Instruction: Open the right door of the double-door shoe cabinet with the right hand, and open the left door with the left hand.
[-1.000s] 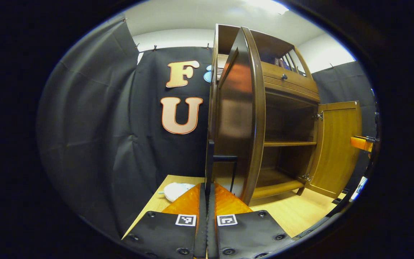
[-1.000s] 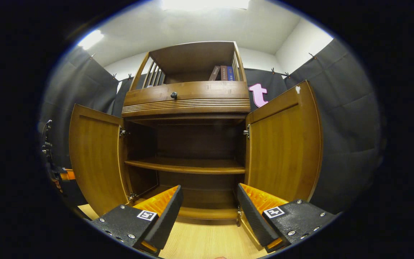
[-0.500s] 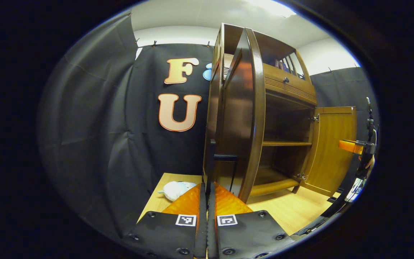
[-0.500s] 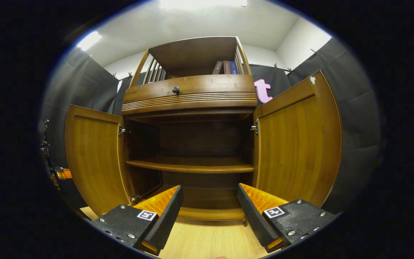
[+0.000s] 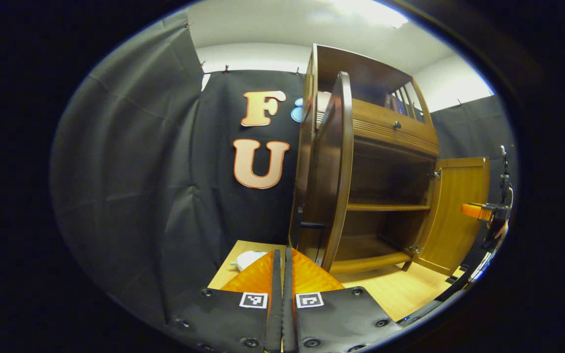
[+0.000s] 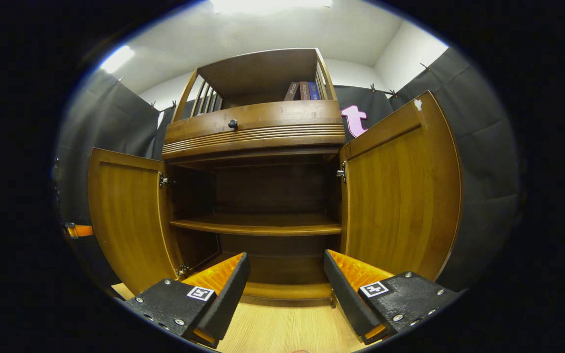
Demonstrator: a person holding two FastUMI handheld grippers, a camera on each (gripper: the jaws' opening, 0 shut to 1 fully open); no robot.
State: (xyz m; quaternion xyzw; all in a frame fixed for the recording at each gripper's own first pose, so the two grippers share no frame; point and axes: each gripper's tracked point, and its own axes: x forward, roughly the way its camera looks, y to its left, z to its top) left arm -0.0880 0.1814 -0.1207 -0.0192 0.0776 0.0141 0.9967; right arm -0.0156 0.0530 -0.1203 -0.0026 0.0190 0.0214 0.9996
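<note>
Seen from the right gripper view, the shoe cabinet (image 6: 258, 132) stands with its left door (image 6: 125, 215) swung wide, its shelf (image 6: 258, 226) bare between, its right door (image 6: 400, 191) wide too. Before it, the left gripper (image 5: 282, 274) is pressed together on nothing; the right gripper (image 6: 285, 279) is spread.

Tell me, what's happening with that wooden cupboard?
A person is opening a shoe cabinet with a hand-held gripper in each hand. Both doors are swung wide now: the left door and the right door. The left hand-held gripper is shut with nothing between its fingers, just in front of the left door's edge. The right hand-held gripper is open, facing the bare shelves.
</note>
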